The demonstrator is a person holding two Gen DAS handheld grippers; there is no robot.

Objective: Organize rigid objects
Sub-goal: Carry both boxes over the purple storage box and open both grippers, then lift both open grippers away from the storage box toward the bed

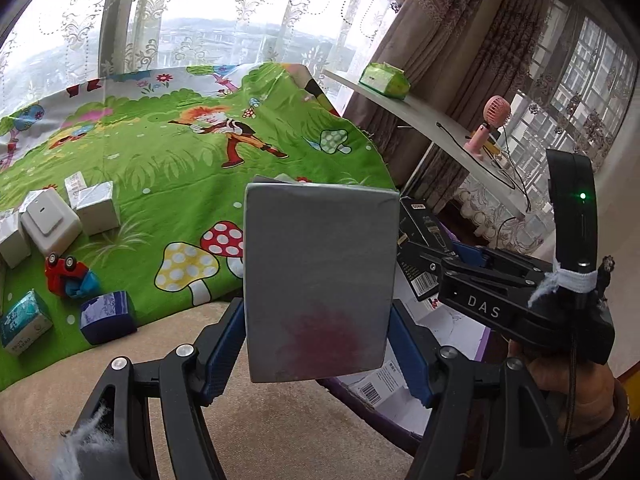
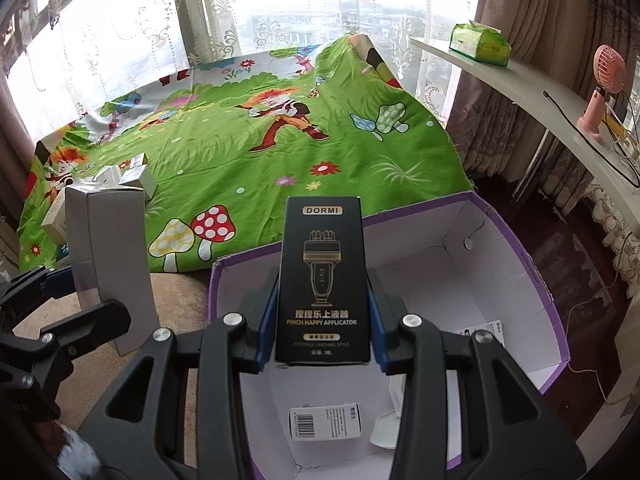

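We see one large green cartoon-printed cloth (image 2: pixel 240 152) with mushrooms and a red-haired figure, spread before two lace-curtained windows. Beside its near edge sits one open purple-edged cardboard box with a white inside (image 2: pixel 500 280), holding at least two loose white labelled cards. We hold two black grippers with blue pads. Our left gripper (image 1: pixel 318 340) is clamped on one tall plain grey cardboard box (image 1: pixel 320 272), raised above the beige carpet (image 1: pixel 280 420) at the cloth's edge. Our right gripper (image 2: pixel 322 320) is clamped on one slim black carton printed DORMI with a gold applicator drawing (image 2: pixel 323 280), held upright above the open purple box. Left on the cloth are about four small white cartons (image 1: pixel 98 208) bunched together, one dark blue carton (image 1: pixel 108 316), one teal tissue pack (image 1: pixel 26 322) and one red toy car (image 1: pixel 64 272) lying overturned. One curved white shelf (image 2: pixel 560 112) carries one green tissue pack (image 2: pixel 480 44) and one pink handheld fan (image 2: pixel 606 80).
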